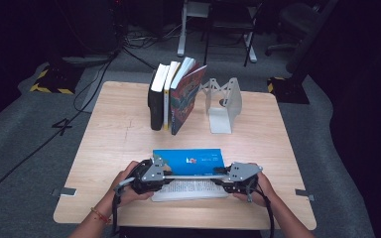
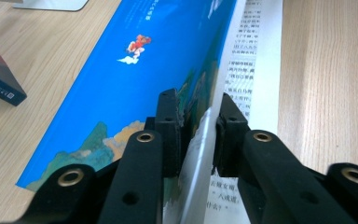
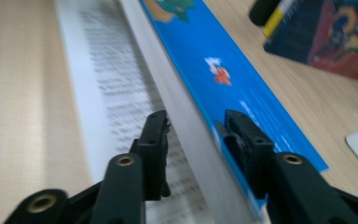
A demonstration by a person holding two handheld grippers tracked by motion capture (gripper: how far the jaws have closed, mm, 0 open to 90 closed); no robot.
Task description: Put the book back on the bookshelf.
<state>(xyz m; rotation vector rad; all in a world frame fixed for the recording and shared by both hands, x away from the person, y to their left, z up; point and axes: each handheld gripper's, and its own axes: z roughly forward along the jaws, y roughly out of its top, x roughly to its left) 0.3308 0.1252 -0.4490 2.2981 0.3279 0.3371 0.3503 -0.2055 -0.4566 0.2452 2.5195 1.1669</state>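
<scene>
Holding the blue book (image 1: 188, 162) open at the table's (image 1: 119, 134) near edge, I have the left gripper (image 2: 198, 122) clamped on its raised cover half. My right gripper (image 3: 196, 133) straddles the page block at the other end, jaws slightly apart, not pressing. Printed pages (image 1: 191, 188) lie flat toward me.

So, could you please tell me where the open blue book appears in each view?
High view: the blue book lies low centre, between both tools.
Left gripper view: it runs from upper centre down into the jaws.
Right gripper view: it runs from top centre to lower right.
Shared landmark: the printed page.
</scene>
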